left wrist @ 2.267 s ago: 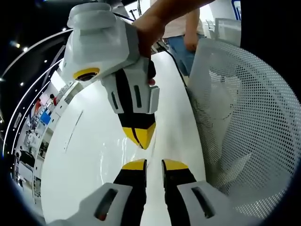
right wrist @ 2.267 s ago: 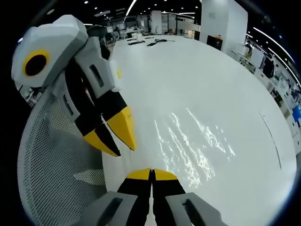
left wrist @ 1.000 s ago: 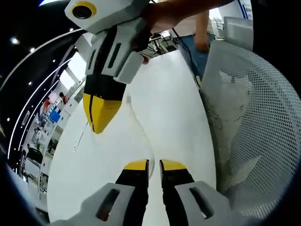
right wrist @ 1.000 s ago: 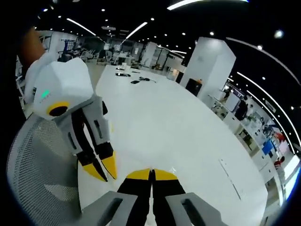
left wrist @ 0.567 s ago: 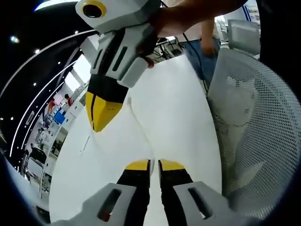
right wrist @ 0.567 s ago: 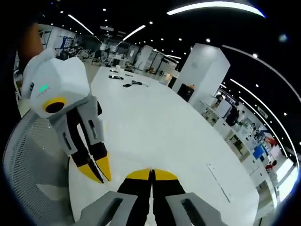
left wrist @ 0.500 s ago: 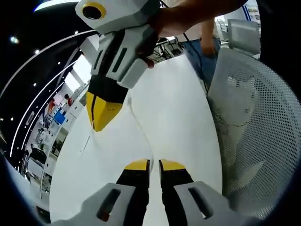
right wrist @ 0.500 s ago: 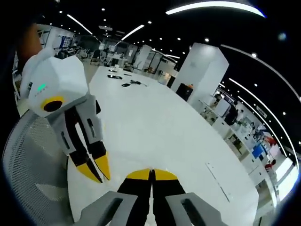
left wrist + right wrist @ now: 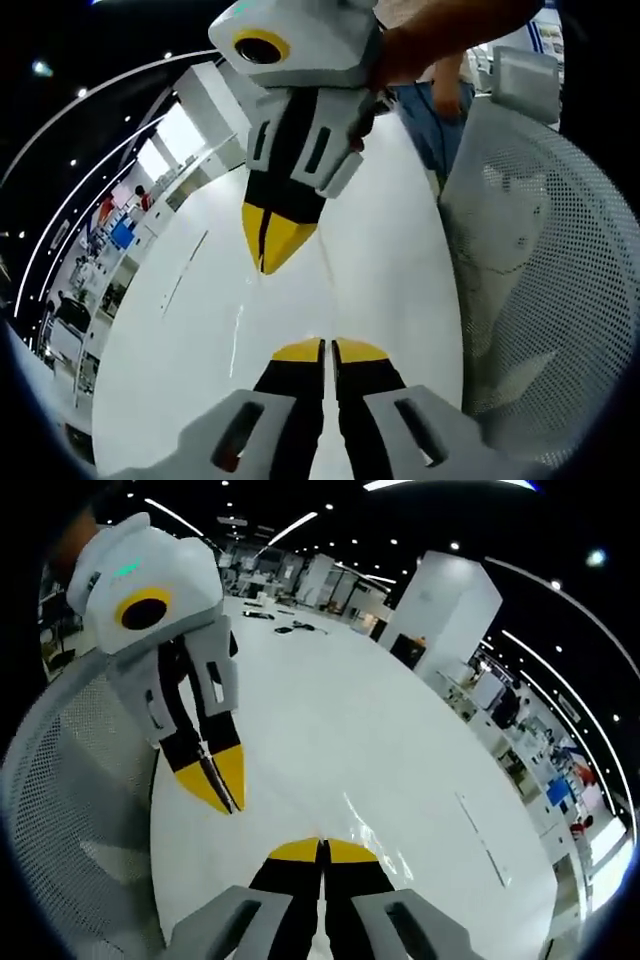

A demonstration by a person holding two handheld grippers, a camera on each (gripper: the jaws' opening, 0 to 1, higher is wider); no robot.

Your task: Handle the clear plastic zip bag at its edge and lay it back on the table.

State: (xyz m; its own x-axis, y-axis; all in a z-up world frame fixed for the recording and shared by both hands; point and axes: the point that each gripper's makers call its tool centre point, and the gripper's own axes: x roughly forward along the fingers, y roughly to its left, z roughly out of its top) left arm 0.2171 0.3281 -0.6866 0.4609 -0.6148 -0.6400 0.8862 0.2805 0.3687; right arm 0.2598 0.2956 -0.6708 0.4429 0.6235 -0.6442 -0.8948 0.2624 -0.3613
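The clear plastic zip bag point(image 9: 322, 288) is nearly invisible; in the left gripper view only a faint edge line shows, running from my left gripper point(image 9: 327, 349) up to my right gripper point(image 9: 268, 243). Both grippers hang over the white table point(image 9: 170, 350) with their yellow tips pressed together on that edge. In the right gripper view the bag point(image 9: 368, 825) shows as a few glints just beyond my right gripper point(image 9: 322, 849). My left gripper point(image 9: 222, 785) points down at the upper left, close beside it.
A white mesh chair back point(image 9: 530, 280) stands along the table's edge, and it also shows in the right gripper view point(image 9: 70, 810). A person in jeans point(image 9: 440, 110) stands at the far end. Small dark items point(image 9: 290, 626) lie far down the table point(image 9: 400, 730).
The bag has gone from lying flat on the table to being lifted. My left gripper's jaws have closed their gap. In the last half second the two grippers have drawn closer together.
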